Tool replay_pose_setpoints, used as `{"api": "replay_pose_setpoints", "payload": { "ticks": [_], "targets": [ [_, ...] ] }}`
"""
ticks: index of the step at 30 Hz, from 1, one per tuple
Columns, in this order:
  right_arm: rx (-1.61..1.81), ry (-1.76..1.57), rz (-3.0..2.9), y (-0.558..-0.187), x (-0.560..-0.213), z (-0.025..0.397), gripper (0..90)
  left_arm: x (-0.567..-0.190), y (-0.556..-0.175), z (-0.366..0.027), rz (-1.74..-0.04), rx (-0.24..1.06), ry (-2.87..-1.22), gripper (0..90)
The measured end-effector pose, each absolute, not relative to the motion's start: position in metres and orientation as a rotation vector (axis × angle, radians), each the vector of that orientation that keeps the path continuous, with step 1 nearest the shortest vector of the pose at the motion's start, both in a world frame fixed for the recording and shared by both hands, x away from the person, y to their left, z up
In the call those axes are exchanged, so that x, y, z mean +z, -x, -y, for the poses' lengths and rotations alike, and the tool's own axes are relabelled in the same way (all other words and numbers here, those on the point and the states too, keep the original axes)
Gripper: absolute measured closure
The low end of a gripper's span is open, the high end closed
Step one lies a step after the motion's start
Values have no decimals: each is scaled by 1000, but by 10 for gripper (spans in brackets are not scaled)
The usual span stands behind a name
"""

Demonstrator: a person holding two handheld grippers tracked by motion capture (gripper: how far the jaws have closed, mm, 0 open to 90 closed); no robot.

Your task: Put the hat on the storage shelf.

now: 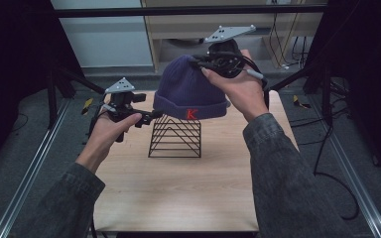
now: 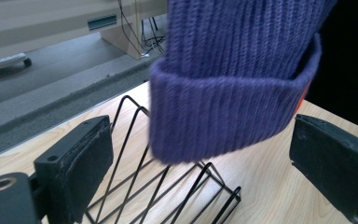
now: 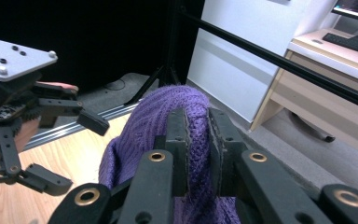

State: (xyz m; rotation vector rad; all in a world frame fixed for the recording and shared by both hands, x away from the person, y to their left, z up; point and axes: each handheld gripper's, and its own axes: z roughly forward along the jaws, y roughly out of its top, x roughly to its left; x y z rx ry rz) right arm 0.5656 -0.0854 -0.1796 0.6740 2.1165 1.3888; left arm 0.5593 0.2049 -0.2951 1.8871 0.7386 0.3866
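A purple knit beanie [image 1: 188, 89] with a red letter K on its folded cuff hangs in the air above a black wire rack [image 1: 175, 137]. My right gripper [image 1: 213, 62] is shut on the knit at the hat's crown [image 3: 186, 105] and carries it. My left gripper [image 1: 151, 115] stands open at the cuff's left edge, its pads [image 2: 91, 165] apart on either side of the cuff [image 2: 223, 121] without touching it. In the right gripper view the left gripper [image 3: 70, 149] shows open at the left. The rack's wires [image 2: 168, 186] lie just below the cuff.
The wooden tabletop [image 1: 178, 193] spreads toward me in front of the rack. Black frame posts and a crossbar [image 1: 188, 10] bound the workspace. Metal rails [image 1: 30, 173] run along both sides, and cables [image 1: 327, 148] trail on the floor at the right.
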Motion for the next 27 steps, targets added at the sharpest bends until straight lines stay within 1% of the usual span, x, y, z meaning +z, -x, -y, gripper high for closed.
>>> {"api": "replay_pose_setpoints", "payload": {
  "ticks": [7, 12, 15, 17, 19, 20, 23, 27],
  "targets": [
    [1407, -646, -2136, -562, -180, 74, 799, -303, -567, -201, -756, 388, -1937, 36],
    [1419, -621, -2148, -560, -180, 66, 798, -309, -567, -194, -725, 341, -1959, 44],
    [1426, -618, -2147, -560, -180, 63, 798, -311, -569, -190, -717, 343, -1978, 148],
    [1418, -615, -2153, -561, -181, 62, 798, -310, -569, -190, -705, 342, -1979, 298],
    [1409, -620, -2153, -562, -181, 61, 797, -308, -567, -190, -715, 379, -2000, 459],
    [1406, -626, -2152, -563, -181, 62, 797, -307, -566, -189, -721, 389, -2006, 516],
    [1383, -645, -2155, -565, -182, 62, 796, -306, -565, -191, -733, 420, -2013, 561],
    [1368, -667, -2163, -569, -185, 63, 795, -304, -565, -195, -767, 443, -2003, 568]
  ]
}}
